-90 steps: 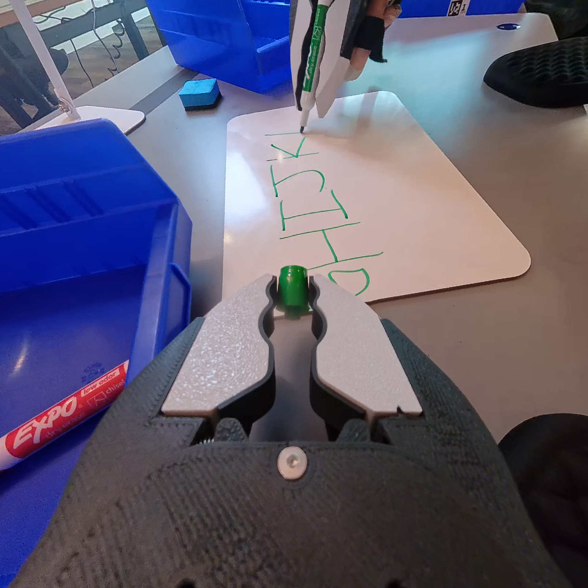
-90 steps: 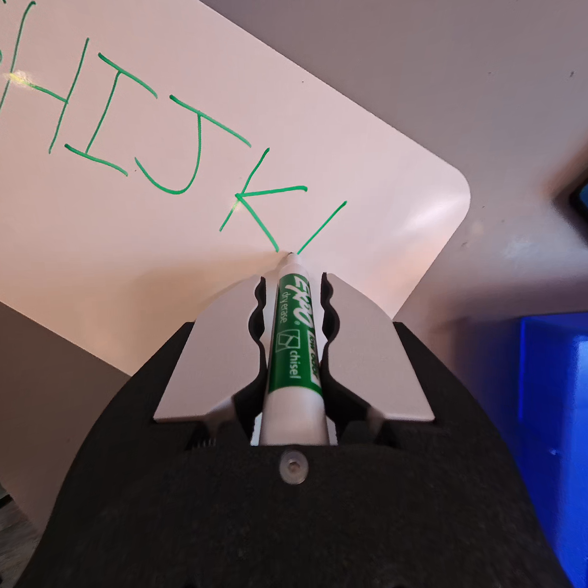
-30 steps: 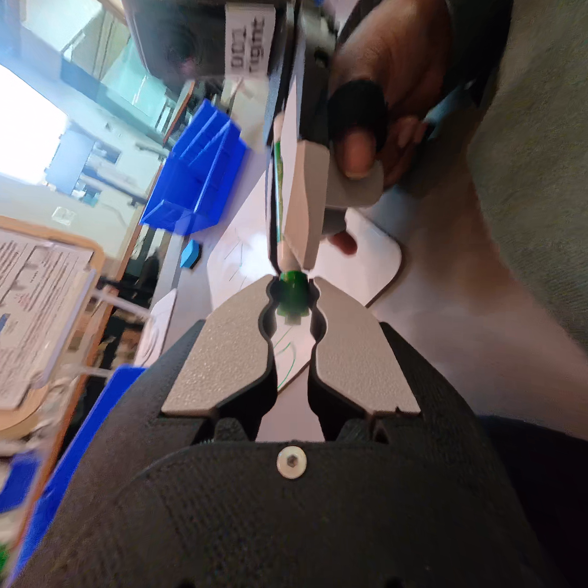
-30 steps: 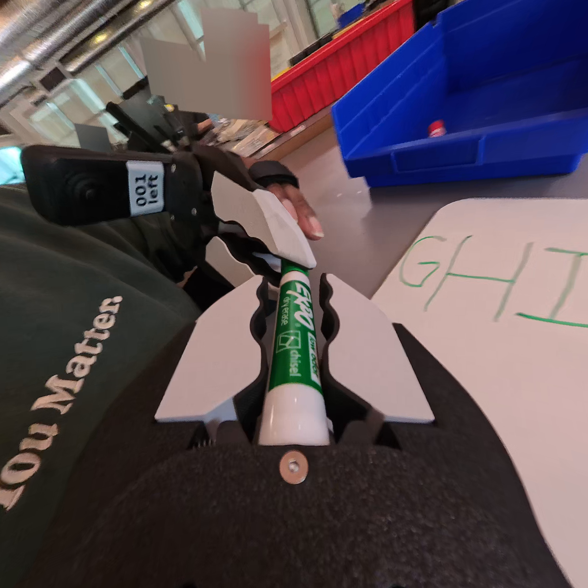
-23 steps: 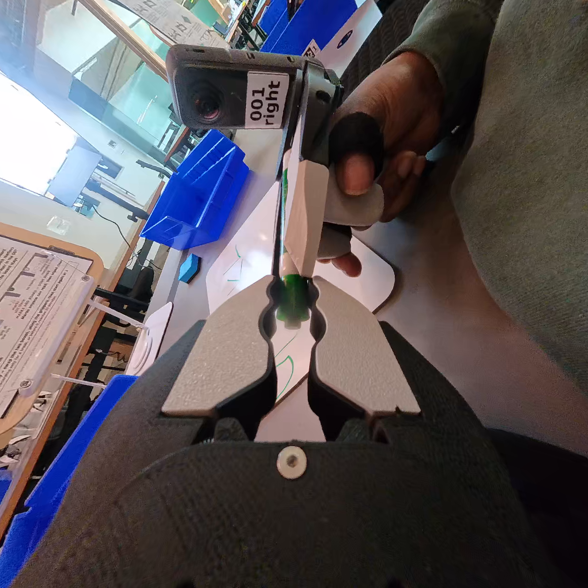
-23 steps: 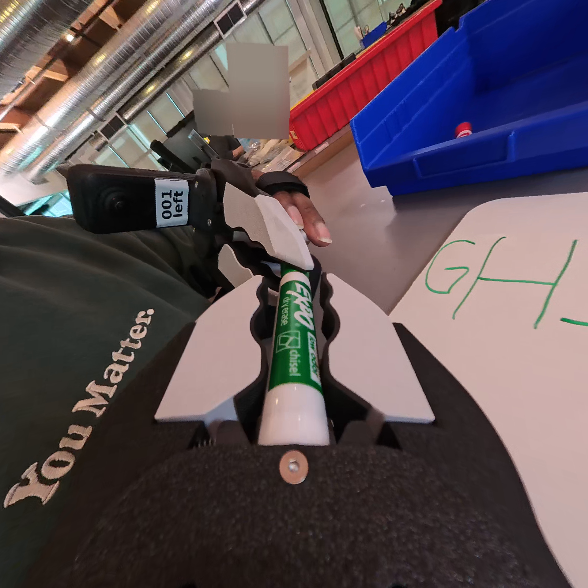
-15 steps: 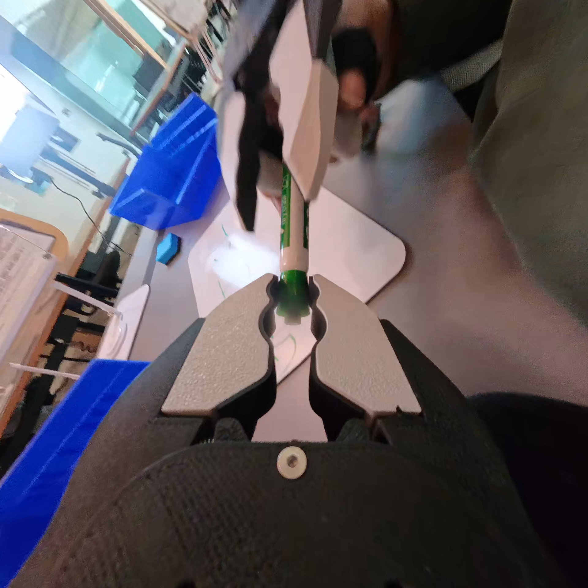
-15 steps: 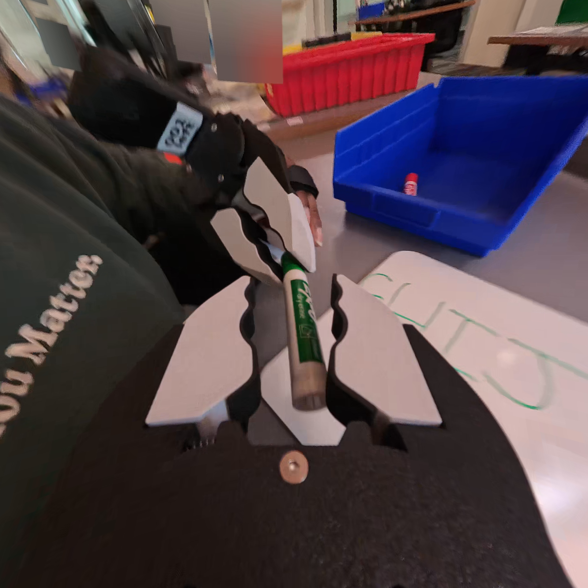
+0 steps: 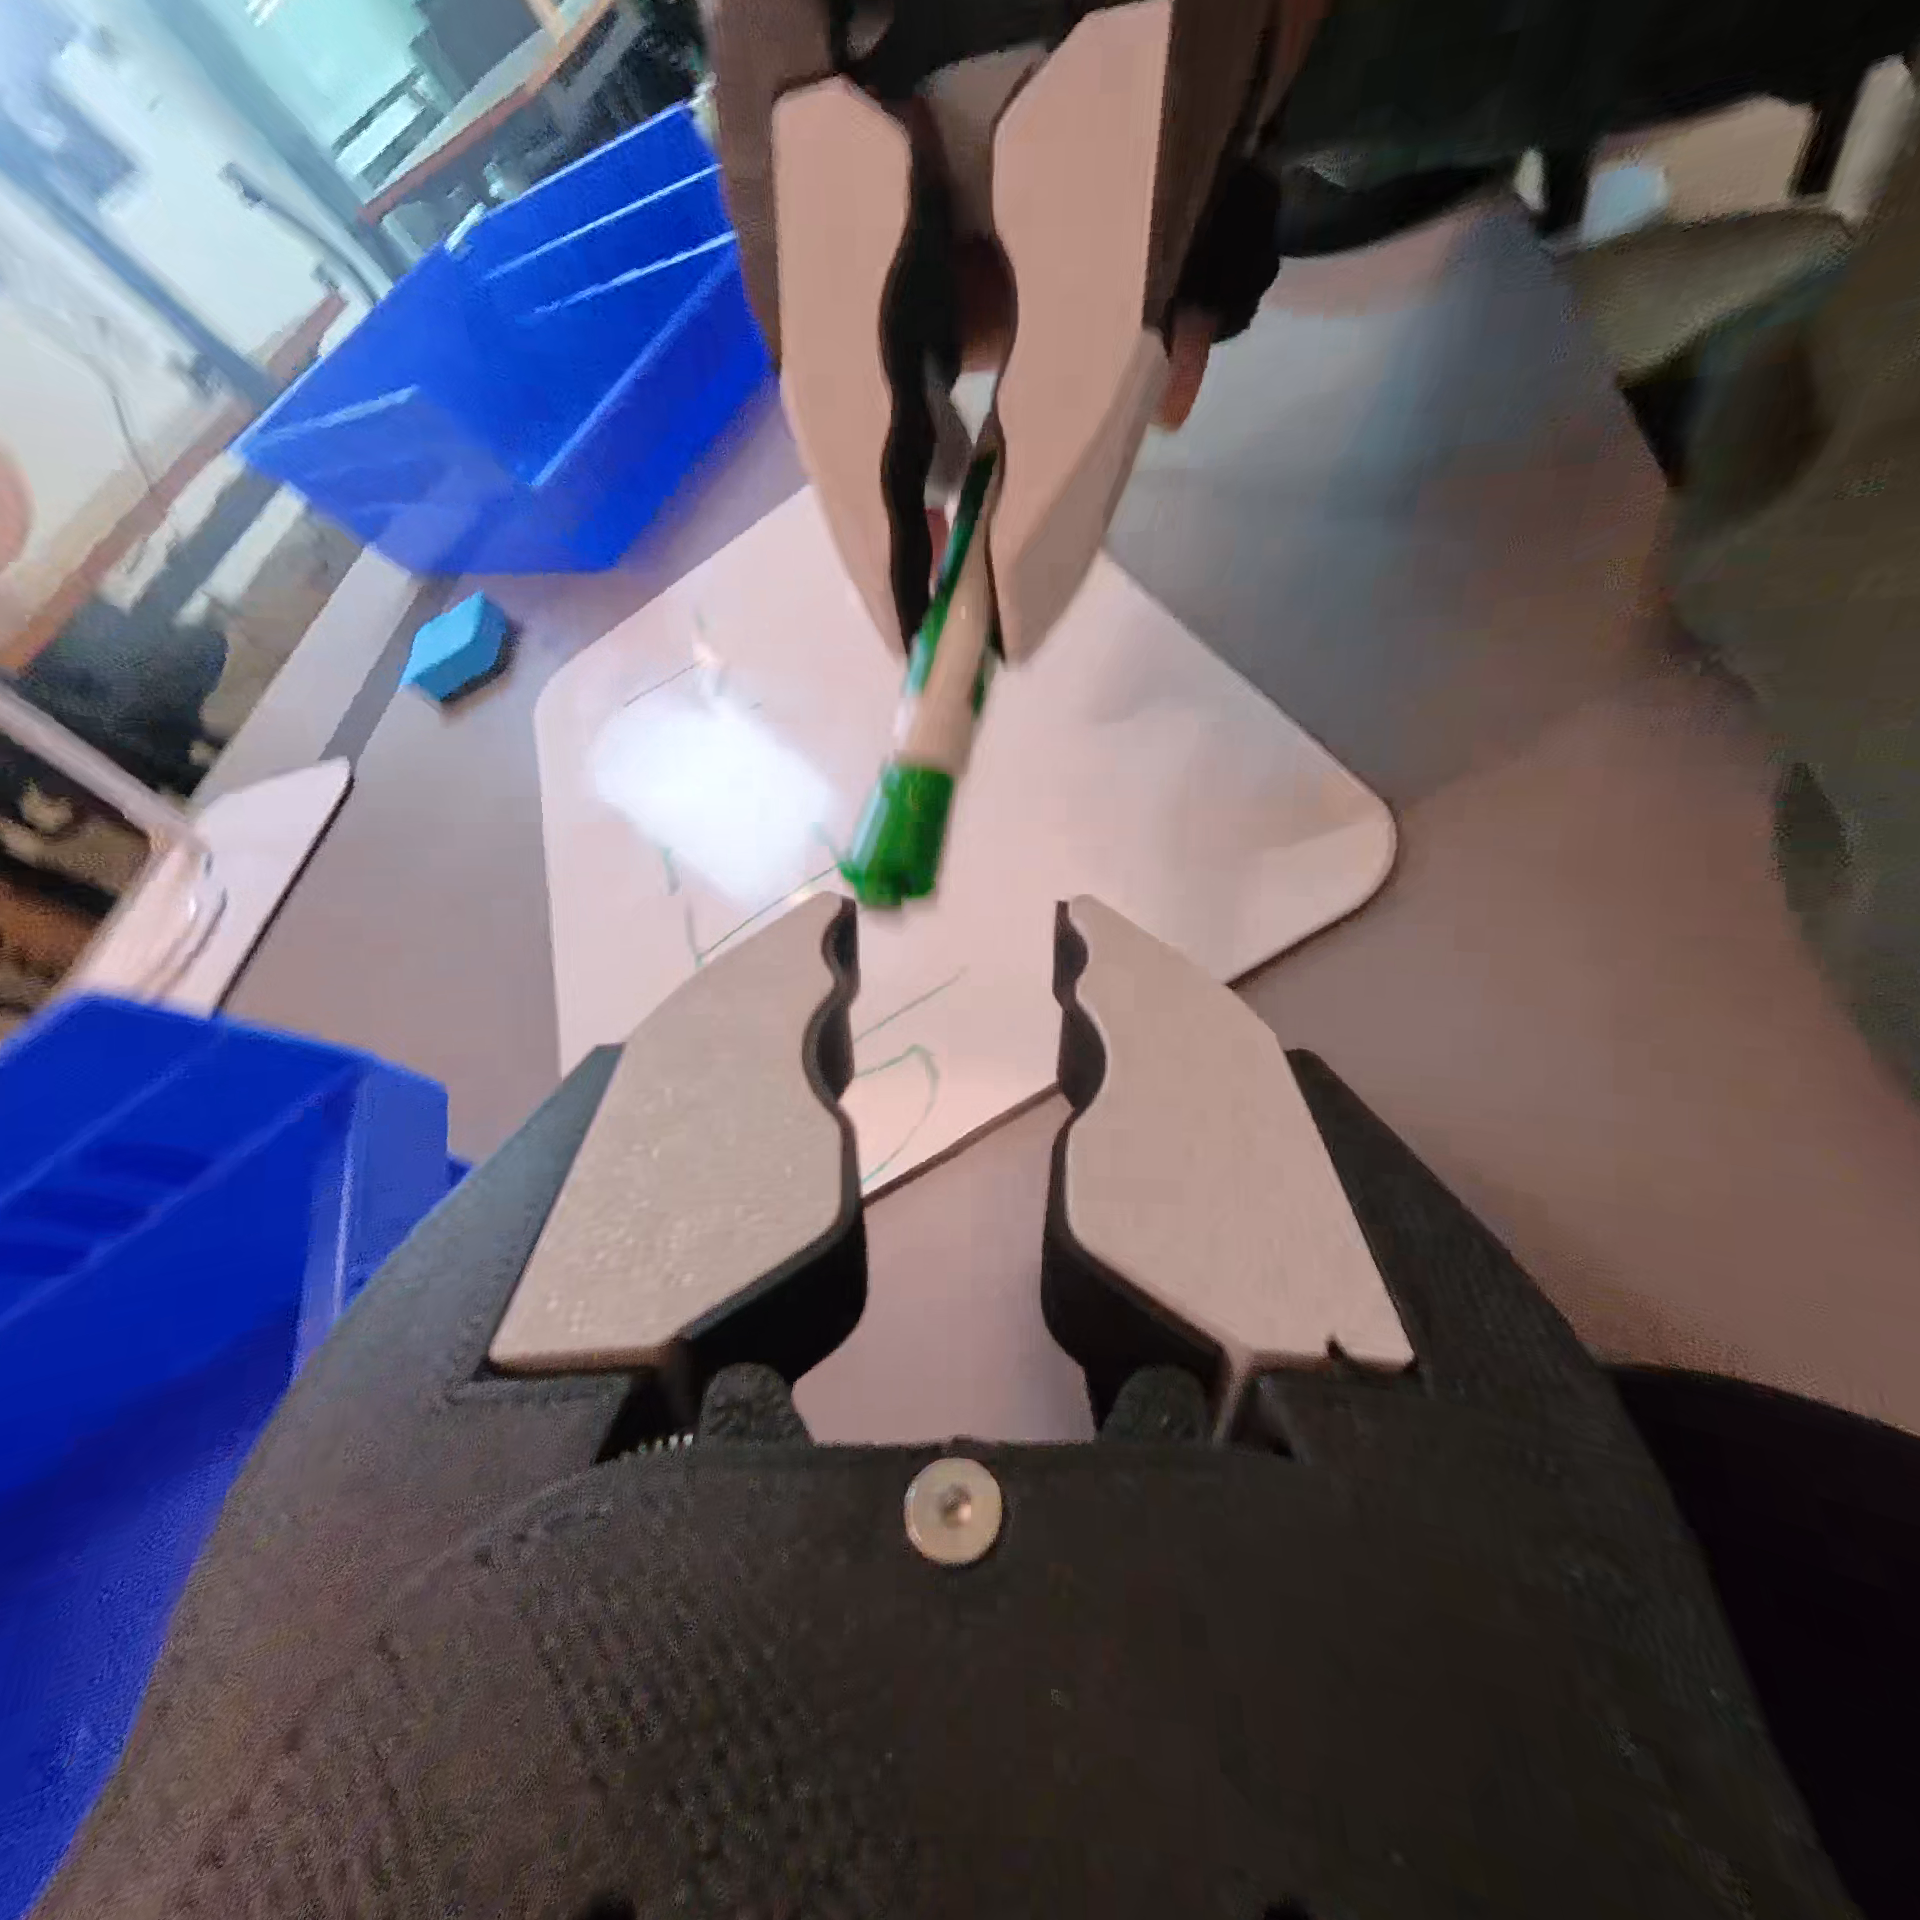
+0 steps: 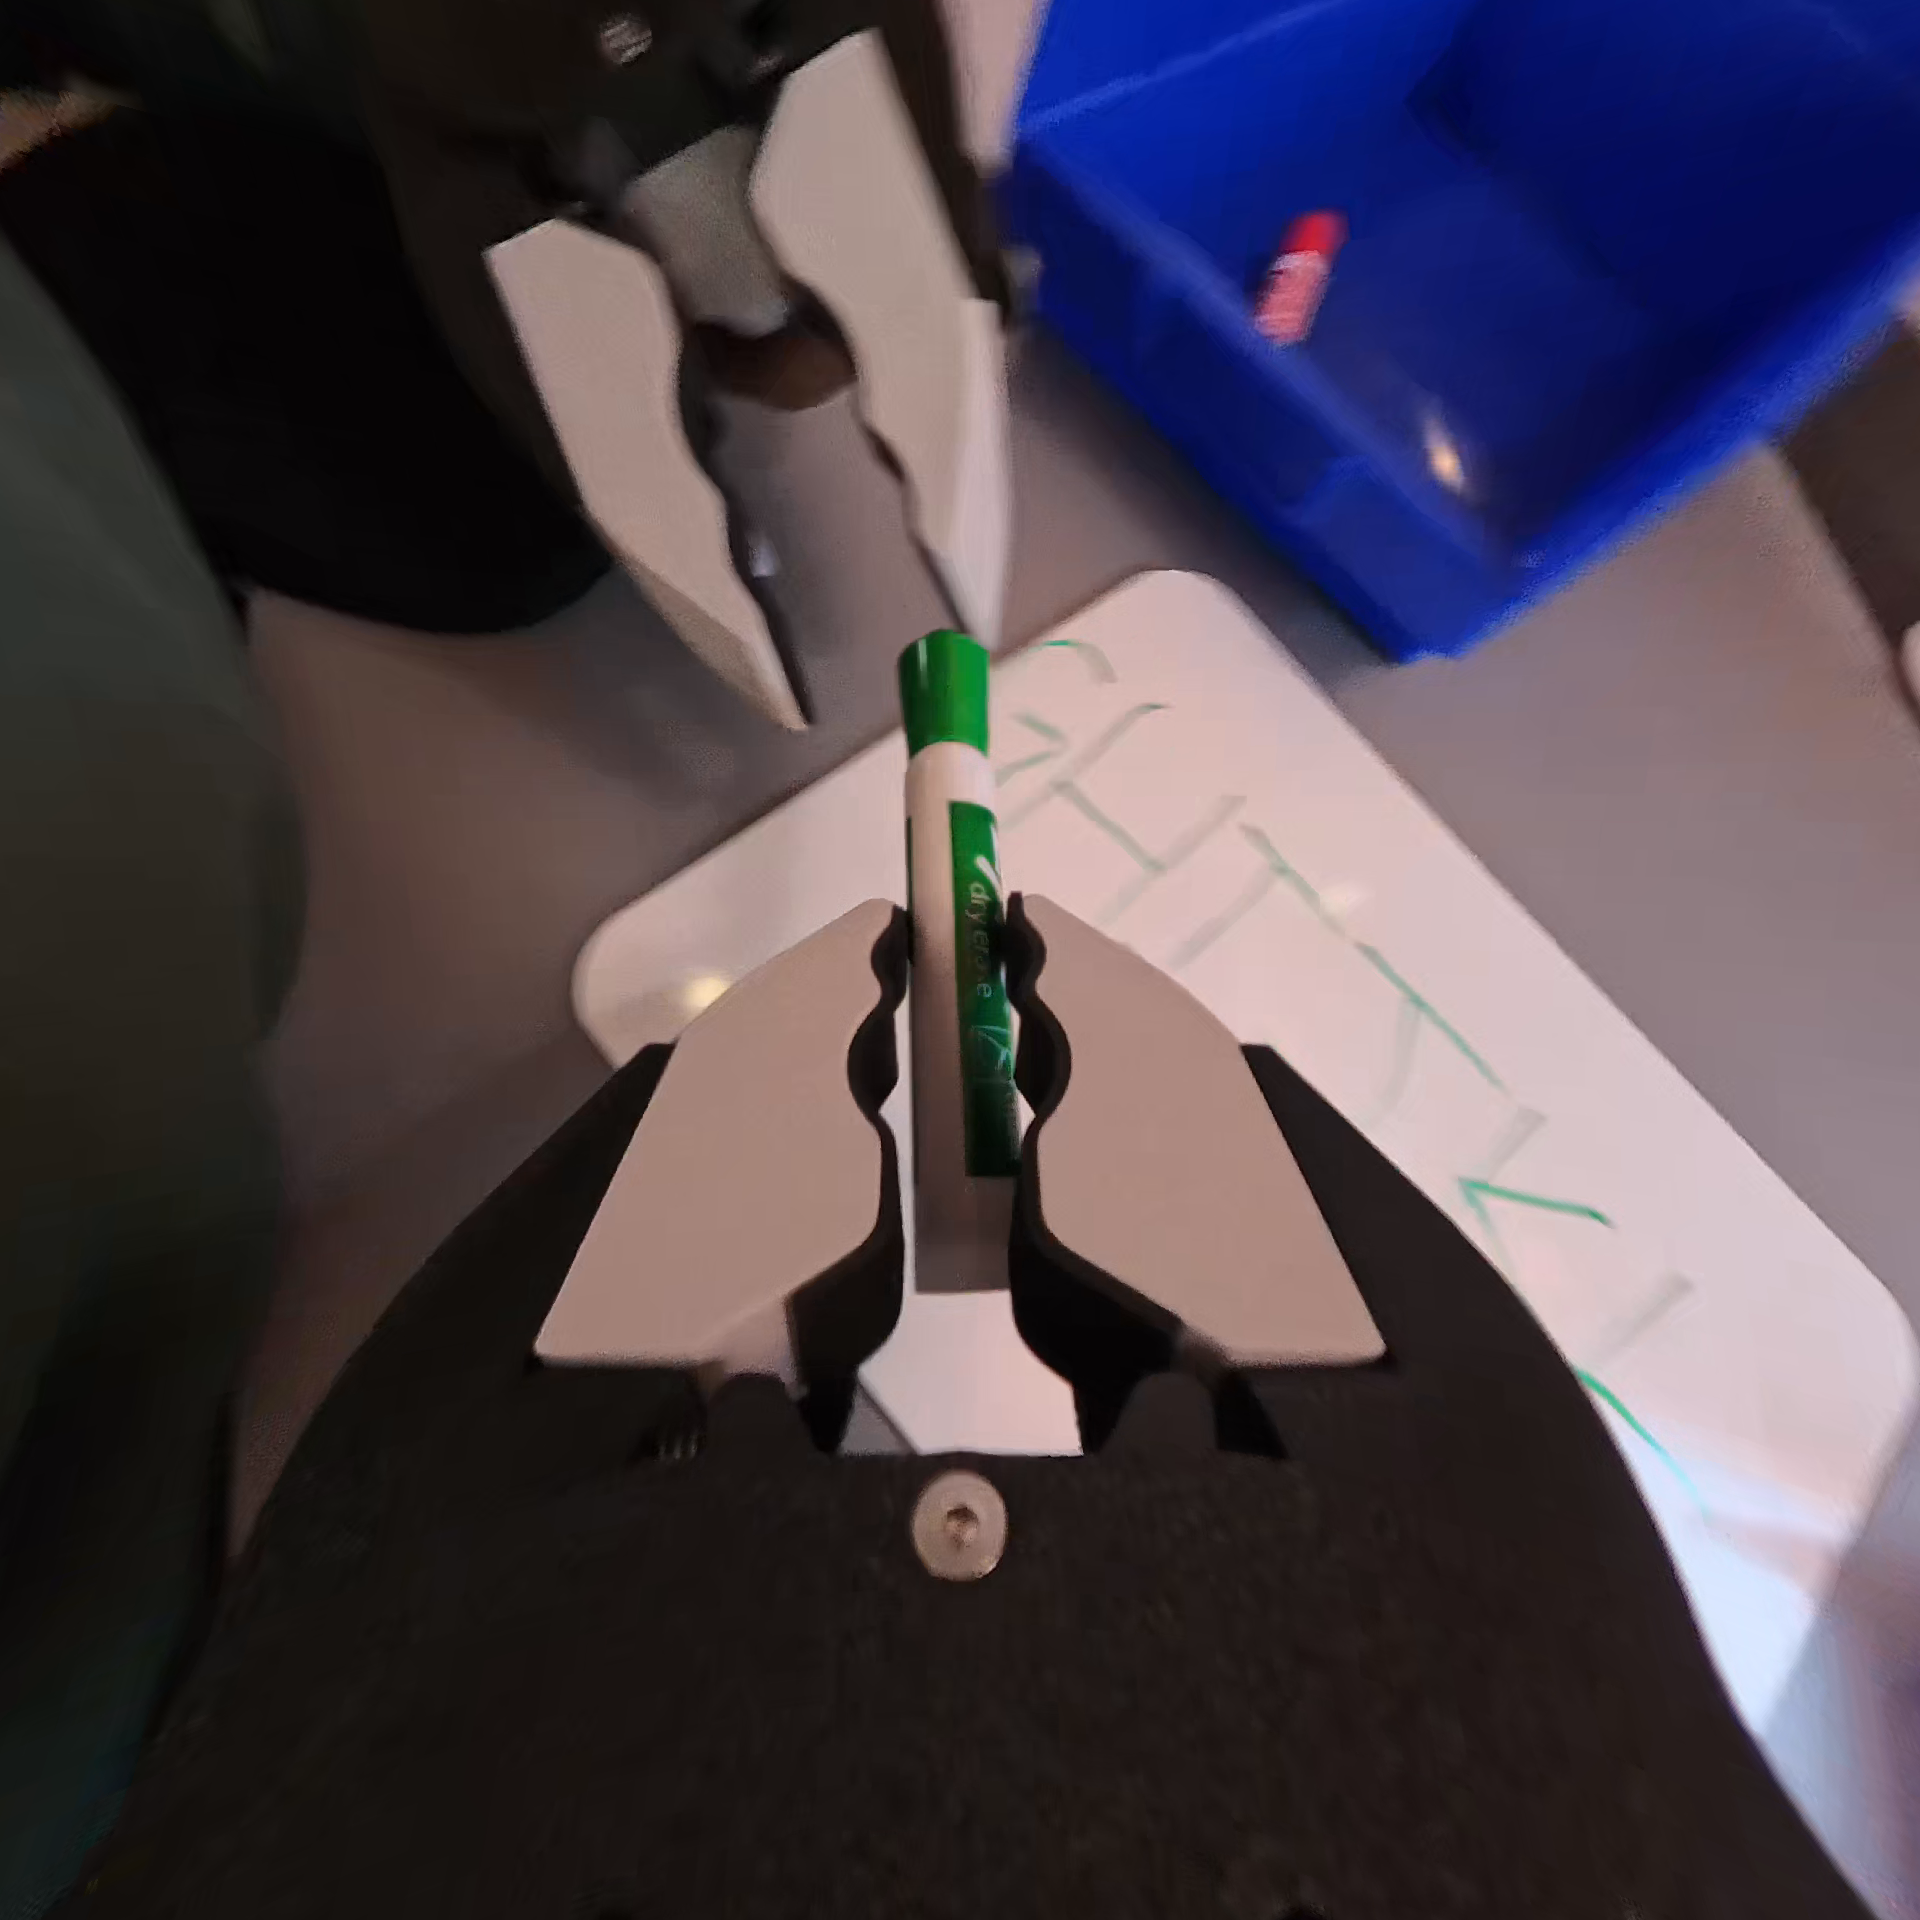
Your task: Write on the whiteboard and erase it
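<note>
The right gripper (image 10: 958,914) holds a green and white marker (image 10: 951,935). Both of its grey fingers (image 10: 1122,1091) press on the sides of the marker's body. The green cap (image 10: 943,691) is on, and it sticks out past the fingertips.

The left gripper (image 9: 954,914) faces it from the other side. Its two fingers (image 9: 717,1122) stand wide apart with nothing between them. The cap end of the marker (image 9: 899,831) is just in front of its fingertips, close to the left one, and I cannot tell if it touches.

Under both grippers lies the whiteboard (image 10: 1299,1039), flat on the grey table (image 9: 1558,1039). Green letters (image 10: 1382,987) run in a row across it.

A small blue eraser (image 9: 457,646) sits on the table near the far corner of the board. A blue bin (image 9: 540,343) stands behind it. Another blue bin (image 10: 1455,312) is near the other end of the board, and there is a red marker (image 10: 1294,272) inside it.

The pictures are a bit blurry.
</note>
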The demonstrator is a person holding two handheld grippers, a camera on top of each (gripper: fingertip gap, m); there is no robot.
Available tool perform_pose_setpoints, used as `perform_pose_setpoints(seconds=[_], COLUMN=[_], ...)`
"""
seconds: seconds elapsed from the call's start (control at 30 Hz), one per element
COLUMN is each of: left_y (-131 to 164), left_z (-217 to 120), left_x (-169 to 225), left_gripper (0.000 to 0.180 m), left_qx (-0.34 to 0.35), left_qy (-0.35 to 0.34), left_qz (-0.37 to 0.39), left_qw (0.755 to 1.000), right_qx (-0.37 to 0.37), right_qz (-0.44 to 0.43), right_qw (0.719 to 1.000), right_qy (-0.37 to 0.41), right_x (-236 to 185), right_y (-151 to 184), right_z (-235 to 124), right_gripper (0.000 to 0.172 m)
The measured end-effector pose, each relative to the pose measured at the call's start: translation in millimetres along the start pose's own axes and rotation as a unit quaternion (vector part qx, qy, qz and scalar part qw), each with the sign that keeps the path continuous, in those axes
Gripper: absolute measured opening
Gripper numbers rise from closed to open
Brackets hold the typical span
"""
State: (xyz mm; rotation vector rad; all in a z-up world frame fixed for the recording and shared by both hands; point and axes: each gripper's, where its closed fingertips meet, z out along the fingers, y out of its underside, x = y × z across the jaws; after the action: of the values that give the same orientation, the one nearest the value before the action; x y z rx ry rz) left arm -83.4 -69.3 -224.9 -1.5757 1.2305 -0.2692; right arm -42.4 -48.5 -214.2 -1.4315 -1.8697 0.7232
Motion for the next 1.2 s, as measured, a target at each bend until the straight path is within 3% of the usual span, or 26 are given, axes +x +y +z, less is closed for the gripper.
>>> perform_pose_setpoints(seconds=[0.13,0.23,0.3,0.47,0.63,0.73,0.87,0.97,1.03,1.13,1.2], left_y=[9,14,17,24,27,27,28,28,28,27,26], left_z=[-9,-8,-5,1,1,2,3,3,3,3,2], left_x=[-18,-22,-19,-13,-14,-13,-11,-11,-11,-10,-10], left_gripper=[0.012,0.009,0.008,0.005,0.003,0.002,0.002,0.002,0.002,0.002,0.002], left_qx=[0.023,0.018,0.011,-0.007,-0.009,-0.01,-0.012,-0.013,-0.013,-0.011,-0.009], left_qy=[0.008,0.004,0.005,0.011,0.013,0.016,0.018,0.018,0.019,0.018,0.017], left_qz=[-0.089,-0.102,-0.093,-0.084,-0.094,-0.094,-0.093,-0.092,-0.091,-0.087,-0.085], left_qw=[0.996,0.995,0.996,0.996,0.995,0.995,0.995,0.995,0.996,0.996,0.996], right_qx=[0.045,0.025,-0.006,-0.061,-0.063,-0.034,0.025,0.077,0.096,0.102,0.066], right_qz=[0.129,0.247,0.311,0.403,0.371,0.326,0.281,0.253,0.275,0.35,0.367], right_qw=[0.972,0.9,0.849,0.772,0.728,0.738,0.787,0.845,0.885,0.892,0.876], right_qy=[0.19,0.358,0.428,0.488,0.573,0.59,0.549,0.466,0.364,0.269,0.304], right_x=[139,252,300,341,352,351,342,320,296,284,304], right_y=[25,94,149,234,241,217,157,93,62,54,77], right_z=[-71,-145,-180,-201,-220,-222,-201,-162,-115,-56,-38], right_gripper=[0.018,0.018,0.018,0.017,0.036,0.036,0.04,0.035,0.038,0.062,0.078])
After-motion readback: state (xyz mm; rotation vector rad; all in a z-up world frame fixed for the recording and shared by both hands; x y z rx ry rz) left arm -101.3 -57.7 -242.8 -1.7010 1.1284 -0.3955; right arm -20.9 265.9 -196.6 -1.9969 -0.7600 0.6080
